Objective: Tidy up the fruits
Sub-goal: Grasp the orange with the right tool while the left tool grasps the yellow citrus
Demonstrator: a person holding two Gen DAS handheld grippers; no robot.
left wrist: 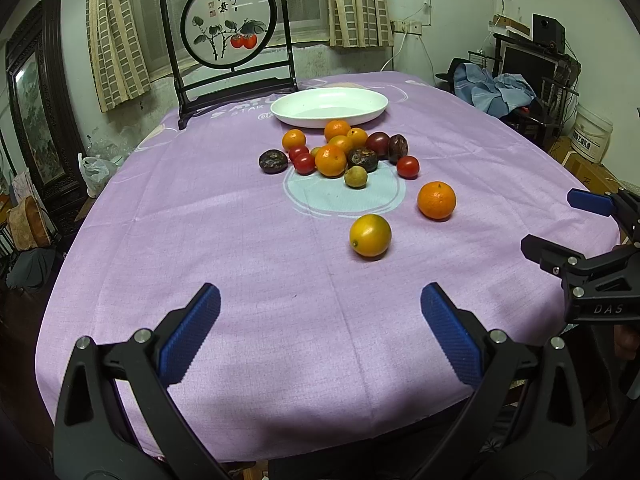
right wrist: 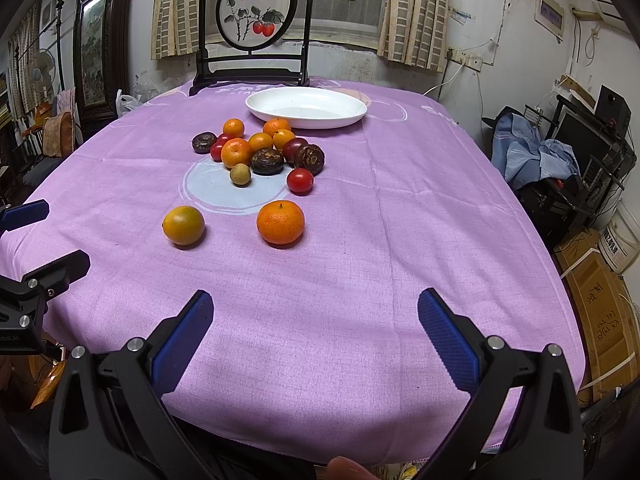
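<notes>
Both tongs (left wrist: 320,328) (right wrist: 316,334) agape (empty), fruits (left wrist: 340,152) beside plate (left wrist: 374,102)

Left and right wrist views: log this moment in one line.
left gripper: open, empty | right gripper: open, empty | white plate: empty | fruits: loose on purple tablecloth

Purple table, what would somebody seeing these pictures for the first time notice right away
The heap of fruit at the middle of the purple tablecloth catches the eye first: oranges, red tomatoes and dark wrinkled fruits, with two oranges lying apart on the near side. Just behind it sits an empty white plate, and behind that a framed persimmon painting. Both grippers hover open near the table's front edge.
</notes>
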